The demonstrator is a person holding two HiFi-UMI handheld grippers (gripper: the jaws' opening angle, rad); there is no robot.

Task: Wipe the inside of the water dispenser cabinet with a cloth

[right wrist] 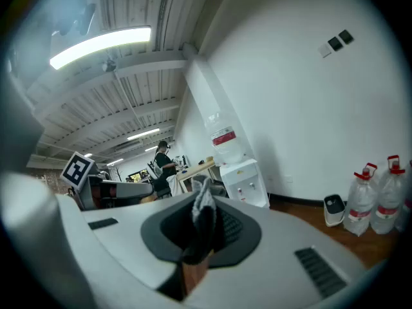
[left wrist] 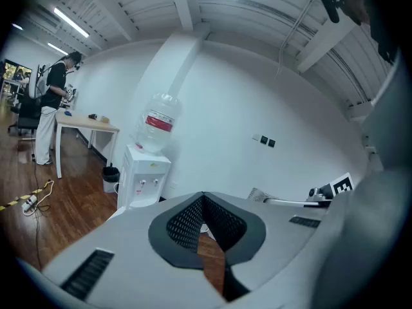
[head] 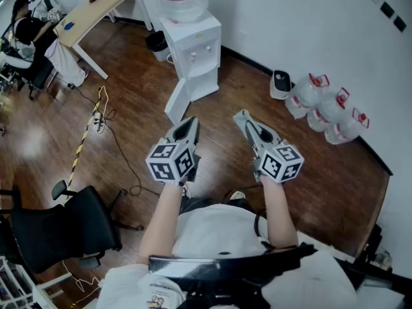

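Wood floor, white wall; water dispenser (head: 191, 47) well ahead, cabinet door (head: 176, 102) swung open. Right gripper (head: 242, 116) fingers clamped on grey cloth (right wrist: 205, 206); left gripper (head: 191, 123) fingers closed, empty. Approach step, likely; next calls for closing in and reaching cloth inside.

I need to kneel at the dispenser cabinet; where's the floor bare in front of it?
Bare wooden floor lies between the white water dispenser's open door and the clear water jugs by the wall. Left is crowded: a yellow-black taped cable and power strip, then a black office chair.
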